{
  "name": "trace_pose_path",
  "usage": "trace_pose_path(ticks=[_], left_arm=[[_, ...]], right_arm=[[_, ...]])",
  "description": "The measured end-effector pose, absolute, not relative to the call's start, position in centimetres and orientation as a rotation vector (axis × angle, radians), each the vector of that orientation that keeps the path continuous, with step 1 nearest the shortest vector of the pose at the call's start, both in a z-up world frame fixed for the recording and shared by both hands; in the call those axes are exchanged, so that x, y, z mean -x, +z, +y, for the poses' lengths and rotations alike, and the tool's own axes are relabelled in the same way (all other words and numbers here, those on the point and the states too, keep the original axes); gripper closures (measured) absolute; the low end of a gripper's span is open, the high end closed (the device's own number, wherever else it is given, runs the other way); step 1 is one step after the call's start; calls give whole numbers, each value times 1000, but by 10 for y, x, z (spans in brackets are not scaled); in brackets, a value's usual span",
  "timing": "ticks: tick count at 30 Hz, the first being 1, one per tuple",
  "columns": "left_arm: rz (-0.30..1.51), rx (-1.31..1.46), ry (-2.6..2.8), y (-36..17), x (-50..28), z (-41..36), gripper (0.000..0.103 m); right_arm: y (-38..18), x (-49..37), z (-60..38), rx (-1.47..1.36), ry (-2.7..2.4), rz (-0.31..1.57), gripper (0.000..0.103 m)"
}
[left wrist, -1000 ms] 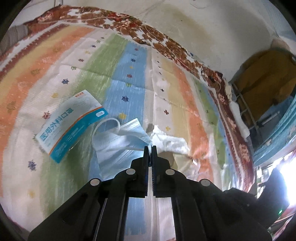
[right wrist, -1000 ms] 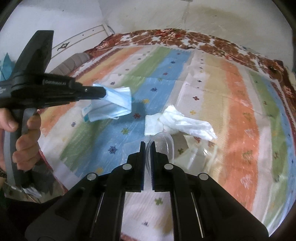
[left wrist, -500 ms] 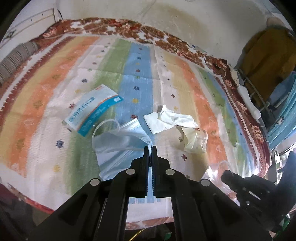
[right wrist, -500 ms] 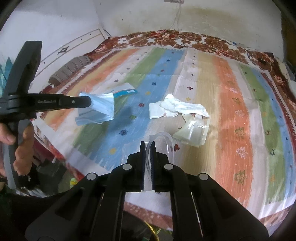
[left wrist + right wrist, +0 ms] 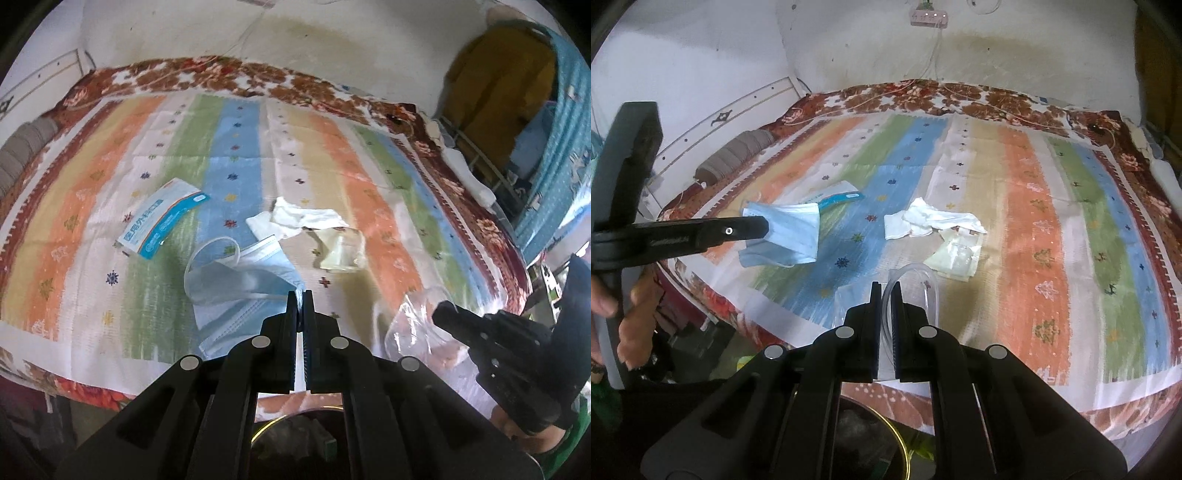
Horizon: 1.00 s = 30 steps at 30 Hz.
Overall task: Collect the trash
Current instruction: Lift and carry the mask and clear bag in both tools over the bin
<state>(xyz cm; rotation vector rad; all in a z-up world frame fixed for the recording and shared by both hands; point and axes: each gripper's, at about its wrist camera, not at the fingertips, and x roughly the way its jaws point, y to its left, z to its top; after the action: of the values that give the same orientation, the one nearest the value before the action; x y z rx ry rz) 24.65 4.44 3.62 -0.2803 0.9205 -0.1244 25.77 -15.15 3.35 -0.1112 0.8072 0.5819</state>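
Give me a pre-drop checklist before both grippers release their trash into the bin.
1. Left gripper shut on the blue face mask: ok.
2. Right gripper shut on the clear plastic wrapper: ok.
3. Both items lifted off the striped sheet: ok.
4. Bin under the grippers: ok, its gold rim shows just below the bed edge.
5. Grippers centred over the bin opening: cannot tell.
6. Bed cleared: not ok; mask packet, white tissue and yellowish wrapper remain.
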Motion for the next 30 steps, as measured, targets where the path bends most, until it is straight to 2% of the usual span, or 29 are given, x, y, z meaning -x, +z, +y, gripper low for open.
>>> trace_pose_path(ticks=[14,30], left_arm=[[831,310,-219,72,-192,31,101],[787,347,-281,75,-123,22,101]], right_arm=[[56,-214,-184,60,569,756,99],[54,-151,-192,69,569,737,99]])
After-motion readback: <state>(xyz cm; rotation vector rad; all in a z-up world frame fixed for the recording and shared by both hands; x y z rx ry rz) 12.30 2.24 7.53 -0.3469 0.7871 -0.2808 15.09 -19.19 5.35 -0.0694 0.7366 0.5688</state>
